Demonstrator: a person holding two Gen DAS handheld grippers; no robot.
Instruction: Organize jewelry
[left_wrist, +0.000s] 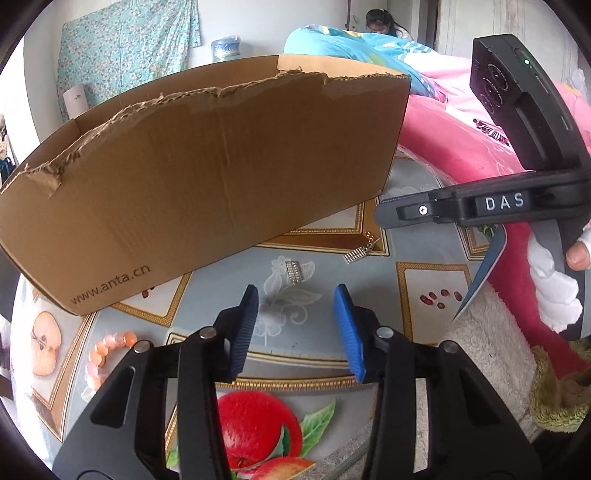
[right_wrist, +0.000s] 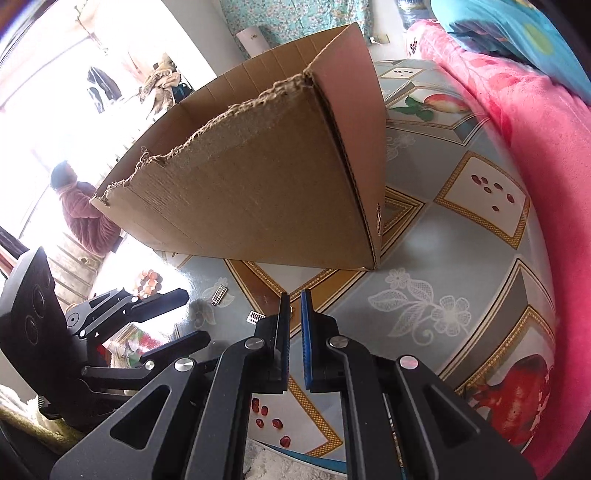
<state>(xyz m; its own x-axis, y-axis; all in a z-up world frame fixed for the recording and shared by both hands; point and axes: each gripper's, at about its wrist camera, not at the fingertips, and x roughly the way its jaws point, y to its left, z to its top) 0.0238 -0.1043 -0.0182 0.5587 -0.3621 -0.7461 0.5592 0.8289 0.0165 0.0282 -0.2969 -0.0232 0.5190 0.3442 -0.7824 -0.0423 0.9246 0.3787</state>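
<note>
Two small silver clasp pieces lay on the tablecloth: one just ahead of the left gripper, the other further ahead and right. They looked light, rigid, thin and slippery; best pinched across the short edges. Left jaws stood partly open, empty; the right gripper was nearly closed, empty. Cardboard box beyond.

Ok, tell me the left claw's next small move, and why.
Probably ease the left claw forward and down over the small silver earring lying on the tablecloth just past its tips; the claw is open and empty, and the cardboard box stands right behind.
</note>
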